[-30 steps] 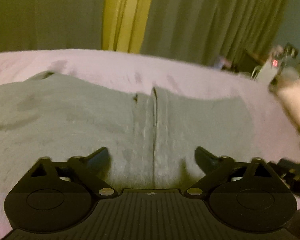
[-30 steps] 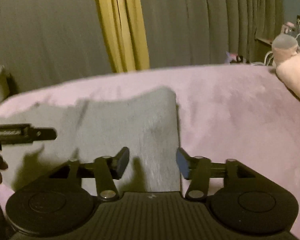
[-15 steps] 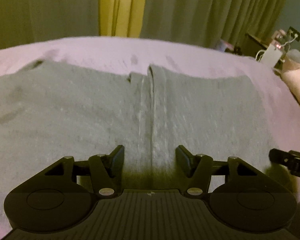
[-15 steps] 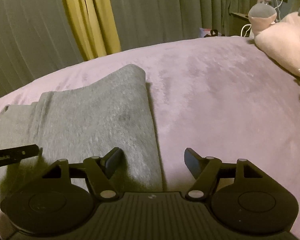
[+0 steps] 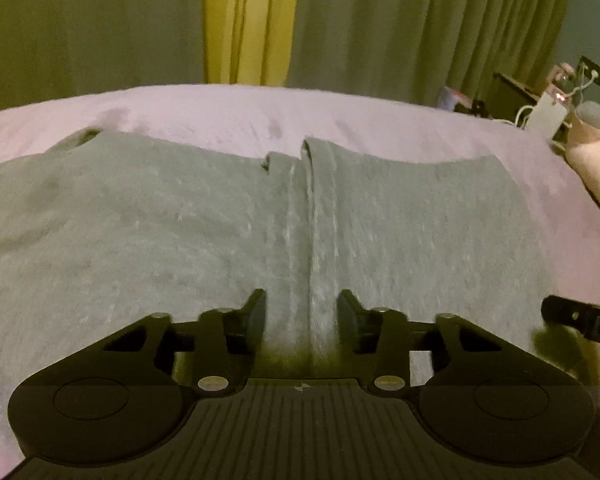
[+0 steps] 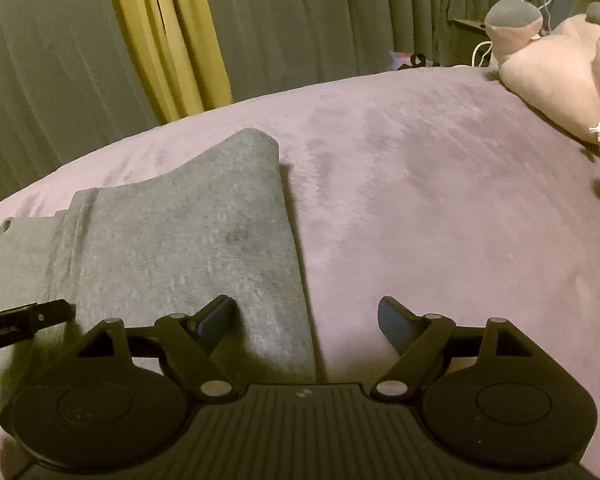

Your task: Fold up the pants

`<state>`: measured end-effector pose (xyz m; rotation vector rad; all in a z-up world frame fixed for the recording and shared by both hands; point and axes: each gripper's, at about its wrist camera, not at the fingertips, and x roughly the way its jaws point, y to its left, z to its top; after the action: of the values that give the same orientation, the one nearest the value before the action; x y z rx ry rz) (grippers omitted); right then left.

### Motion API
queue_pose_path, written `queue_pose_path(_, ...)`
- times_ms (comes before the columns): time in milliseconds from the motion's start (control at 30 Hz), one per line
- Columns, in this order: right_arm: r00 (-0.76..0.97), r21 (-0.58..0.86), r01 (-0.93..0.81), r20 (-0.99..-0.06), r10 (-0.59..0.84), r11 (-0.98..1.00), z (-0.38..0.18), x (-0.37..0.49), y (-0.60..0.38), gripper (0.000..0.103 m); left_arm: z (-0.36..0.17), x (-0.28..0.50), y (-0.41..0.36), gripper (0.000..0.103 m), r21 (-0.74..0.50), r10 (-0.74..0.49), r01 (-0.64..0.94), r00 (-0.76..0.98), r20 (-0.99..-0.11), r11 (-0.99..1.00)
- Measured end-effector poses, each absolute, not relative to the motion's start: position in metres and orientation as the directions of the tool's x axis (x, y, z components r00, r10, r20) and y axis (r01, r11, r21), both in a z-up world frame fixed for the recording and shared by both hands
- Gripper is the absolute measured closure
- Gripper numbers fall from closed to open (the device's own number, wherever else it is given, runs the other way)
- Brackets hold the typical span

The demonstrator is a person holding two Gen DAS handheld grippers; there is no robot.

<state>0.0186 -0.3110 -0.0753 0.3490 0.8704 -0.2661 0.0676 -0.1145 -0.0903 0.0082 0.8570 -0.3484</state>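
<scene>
The left gripper (image 5: 302, 314) hovers low over the grey pants (image 5: 180, 240), its jaws partly apart and just now closing, straddling the raised centre seam (image 5: 308, 240) with cloth between the pads but not yet visibly pinched. The right gripper (image 6: 306, 320) sits at the garment's right-hand edge (image 6: 296, 280), its jaws spread wide and just now opening, the left finger over cloth, the right finger over bare bedcover (image 6: 440, 200); nothing is held. The step in hand appears to be taking hold for the next fold. To do it well, lower the left pads until they bite all layers at the seam rather than the top layer alone, and bring the right jaws across the folded edge so both layers sit between them before closing. Lift both holds together and evenly so the seam stays straight. The pants lie flat on the bedcover, in the near and middle part of the left view. The seam runs from 6 o'clock toward 12 o'clock, away from the grippers; the long axis appears to lie across, from 9 to 3 o'clock, though both ends cannot be confirmed. Beyond, at 2 o'clock in the right view, a plush toy (image 6: 552, 92) rests well apart from the garment, and curtains (image 6: 300, 20) hang behind the bed.
</scene>
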Motion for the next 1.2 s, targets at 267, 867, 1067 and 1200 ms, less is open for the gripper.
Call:
queue_pose_path(267,0.615,0.198,0.373,-0.784,-0.082,0.907,-0.078,0.020,-0.313,0.020,-0.080,0.068,-0.106,0.078,-0.180,-0.348,0.319,0.616,-0.707,0.931)
queue_pose_path(867,0.609,0.225,0.384,-0.791,-0.062,0.896,-0.084,0.022,-0.316,0.017,-0.075,0.068,-0.082,0.065,-0.335,-0.460,0.317,0.556,-0.692,0.887)
queue_pose_path(1067,0.604,0.222,0.386,-0.794,-0.063,0.895,-0.084,0.023,-0.316,0.017,-0.094,0.069,-0.090,0.065,-0.325,-0.455,0.329,0.495,-0.741,0.887)
queue_pose_path(1200,0.605,0.231,0.389,-0.794,-0.058,0.892,-0.084,0.023,-0.317,0.016,-0.106,0.082,-0.090,0.066,-0.350,-0.465,0.314,0.474,-0.748,0.883)
